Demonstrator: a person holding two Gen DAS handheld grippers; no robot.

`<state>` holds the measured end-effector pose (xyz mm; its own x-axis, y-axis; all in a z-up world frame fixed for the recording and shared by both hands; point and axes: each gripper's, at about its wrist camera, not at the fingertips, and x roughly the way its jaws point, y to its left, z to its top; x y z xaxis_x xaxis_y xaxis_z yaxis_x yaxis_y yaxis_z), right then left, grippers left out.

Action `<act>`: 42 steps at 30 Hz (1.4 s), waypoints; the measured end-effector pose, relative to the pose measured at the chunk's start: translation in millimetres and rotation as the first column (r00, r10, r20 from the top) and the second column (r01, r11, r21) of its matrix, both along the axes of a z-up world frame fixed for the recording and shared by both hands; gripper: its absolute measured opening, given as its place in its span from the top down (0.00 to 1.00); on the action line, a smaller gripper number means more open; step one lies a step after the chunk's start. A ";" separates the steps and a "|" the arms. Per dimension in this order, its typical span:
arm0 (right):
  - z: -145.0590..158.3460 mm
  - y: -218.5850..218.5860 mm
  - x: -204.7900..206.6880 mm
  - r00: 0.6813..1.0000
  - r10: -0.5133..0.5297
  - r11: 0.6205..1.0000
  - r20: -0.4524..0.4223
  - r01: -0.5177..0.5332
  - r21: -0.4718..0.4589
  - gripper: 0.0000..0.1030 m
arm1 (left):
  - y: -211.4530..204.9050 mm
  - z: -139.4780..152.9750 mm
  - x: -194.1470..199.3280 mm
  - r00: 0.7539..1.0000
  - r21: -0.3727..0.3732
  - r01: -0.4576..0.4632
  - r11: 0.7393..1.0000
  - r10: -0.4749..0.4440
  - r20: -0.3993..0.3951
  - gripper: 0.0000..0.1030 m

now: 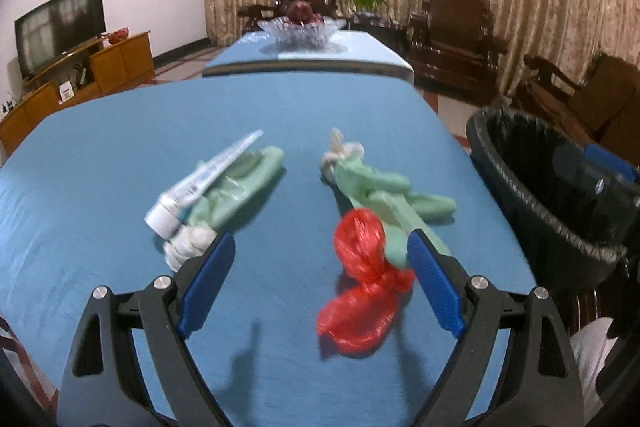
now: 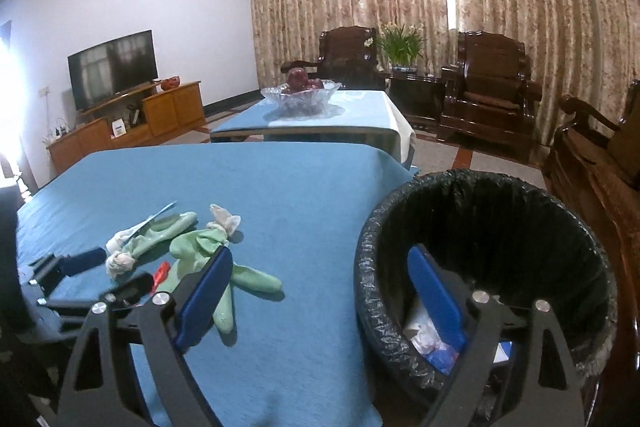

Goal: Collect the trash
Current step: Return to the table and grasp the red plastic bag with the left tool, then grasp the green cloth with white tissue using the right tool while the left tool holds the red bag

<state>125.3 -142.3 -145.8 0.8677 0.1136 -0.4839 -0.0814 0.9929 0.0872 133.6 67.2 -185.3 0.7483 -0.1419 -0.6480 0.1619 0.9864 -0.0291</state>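
On the blue tablecloth (image 1: 100, 195) lie a crumpled red plastic bag (image 1: 360, 279), a green glove with white tissue (image 1: 384, 195), a second green glove (image 1: 236, 191) and a white toothpaste tube (image 1: 200, 183). My left gripper (image 1: 320, 255) is open and empty above the cloth, with the red bag between its fingers near the right one. My right gripper (image 2: 320, 267) is open and empty, straddling the near rim of the black-lined trash bin (image 2: 480, 267). The bin (image 1: 540, 187) holds white and blue trash (image 2: 432, 343). The gloves (image 2: 208, 251) also show in the right wrist view.
A second blue-covered table (image 2: 360, 111) beyond holds a glass fruit bowl (image 2: 300, 95). Dark wooden armchairs (image 2: 488, 87) stand at the back and right. A TV (image 2: 112, 67) on a wooden cabinet is at the left wall. Curtains cover the far window.
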 end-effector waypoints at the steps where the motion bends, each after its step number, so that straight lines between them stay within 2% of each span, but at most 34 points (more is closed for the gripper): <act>1: -0.3 -1.6 -0.2 1.000 -0.002 1.000 0.001 0.002 0.001 0.15 | -3.1 -5.1 1.3 1.000 -0.002 0.005 1.000 -0.005 -0.013 0.17; 4: -1.5 -2.9 -0.7 1.000 -0.007 1.000 -0.001 0.007 -0.002 0.15 | -9.5 -13.4 3.4 0.999 -0.008 0.019 1.000 -0.019 -0.034 0.20; 7: -3.1 -3.3 -0.6 1.000 -0.008 1.000 -0.003 0.008 -0.003 0.15 | -16.4 -21.6 5.7 0.997 -0.010 0.044 0.999 -0.044 -0.062 0.26; 10: -3.0 -4.6 1.0 1.000 -0.006 1.000 -0.003 0.006 -0.004 0.15 | -20.6 -28.7 6.8 0.993 -0.041 0.064 0.997 -0.068 -0.101 0.43; 12: -3.1 -4.6 1.4 1.000 -0.005 1.000 -0.005 0.005 -0.003 0.15 | -22.0 -31.3 5.9 0.990 -0.053 0.075 0.996 -0.081 -0.114 0.60; 15: -2.8 -3.4 1.9 1.000 0.002 1.000 -0.005 -0.002 -0.006 0.15 | -23.1 -27.1 2.8 0.989 -0.069 0.090 0.994 -0.097 -0.109 0.72; 19: 0.2 2.9 3.2 1.000 0.023 1.000 0.001 -0.023 -0.009 0.15 | -14.6 -15.8 -2.2 0.993 -0.088 0.069 0.994 -0.077 -0.086 0.75; 25: 5.6 25.9 8.1 0.997 0.078 0.997 0.013 -0.078 -0.012 0.15 | 1.0 3.5 -14.4 0.998 -0.074 0.048 0.996 -0.051 -0.038 0.75; 30: 3.7 55.0 18.3 0.987 0.163 0.987 0.004 -0.163 0.013 0.18 | 13.4 2.7 -20.7 0.999 -0.053 0.026 0.998 -0.028 -0.041 0.75; 33: -2.8 72.5 25.9 0.979 0.201 0.980 -0.015 -0.201 0.002 0.19 | 26.4 0.7 -22.9 0.999 -0.051 -0.016 0.999 0.013 -0.048 0.74; 37: -20.5 89.6 39.2 0.968 0.237 0.972 -0.082 -0.236 0.019 0.22 | 43.8 3.9 -21.8 0.997 -0.038 -0.069 0.997 0.067 -0.034 0.74; 42: -39.6 105.5 43.3 0.954 0.263 0.965 -0.142 -0.263 0.016 0.26 | 61.0 3.3 -16.6 0.994 -0.056 -0.108 0.993 0.106 -0.040 0.74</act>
<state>168.6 -36.7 -185.5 0.7297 0.3268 -0.6007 -0.3266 0.9383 0.1137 116.9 128.1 -181.9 0.7369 -0.1003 -0.6685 0.0534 0.9945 -0.0903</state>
